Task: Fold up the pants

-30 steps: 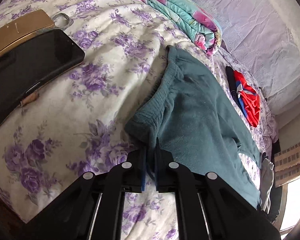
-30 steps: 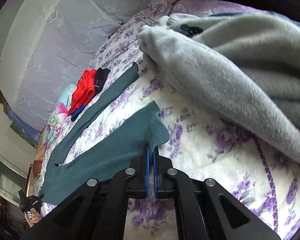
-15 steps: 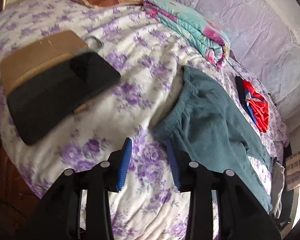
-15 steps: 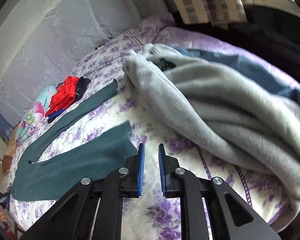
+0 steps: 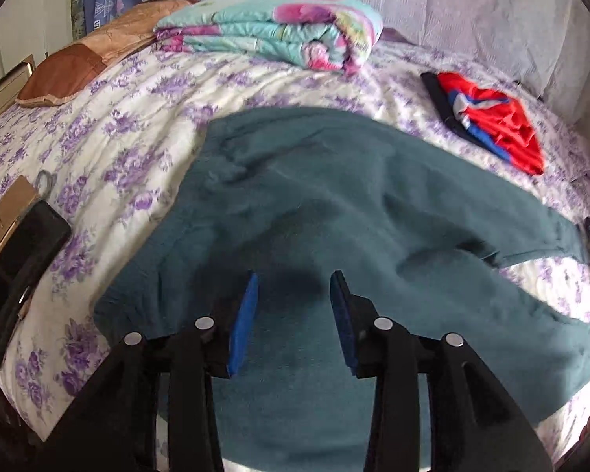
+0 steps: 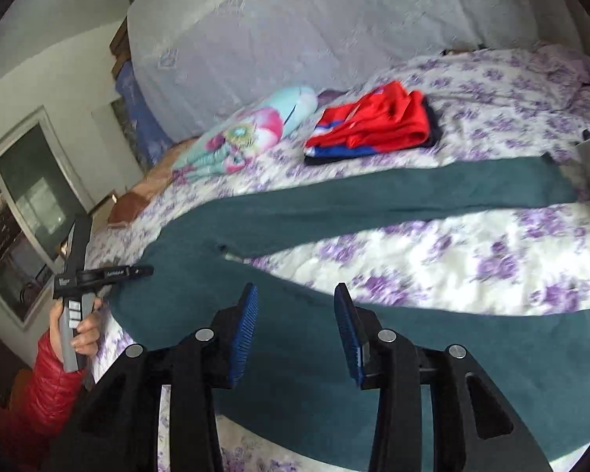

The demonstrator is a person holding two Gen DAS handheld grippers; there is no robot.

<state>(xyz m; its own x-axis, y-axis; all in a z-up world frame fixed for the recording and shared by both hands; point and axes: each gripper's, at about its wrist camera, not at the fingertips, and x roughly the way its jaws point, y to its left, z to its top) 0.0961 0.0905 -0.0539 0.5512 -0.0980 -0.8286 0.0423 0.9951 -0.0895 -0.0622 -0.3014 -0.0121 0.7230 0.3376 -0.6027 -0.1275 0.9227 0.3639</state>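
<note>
Two grippers, left (image 5: 293,306) and right (image 6: 295,326), are seen with fingers just spread, released; pants (image 5: 334,216) are spread flat on the bed (image 5: 137,118) beneath them, filling centre frame.

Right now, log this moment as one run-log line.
stage: pants spread, unfolded | left gripper: open, just opened, empty | right gripper: open, just opened, empty | teal pants: flat on floral bedspread, legs apart

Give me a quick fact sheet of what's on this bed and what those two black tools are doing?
Surface: bed with purple-flowered cover
Main item: teal pants, spread flat, legs apart
Left gripper: jaws just opened, nothing held, above the pants
Right gripper: jaws just opened, nothing held, above the pants
Nearby: folded red clothes, folded floral quilt
</note>
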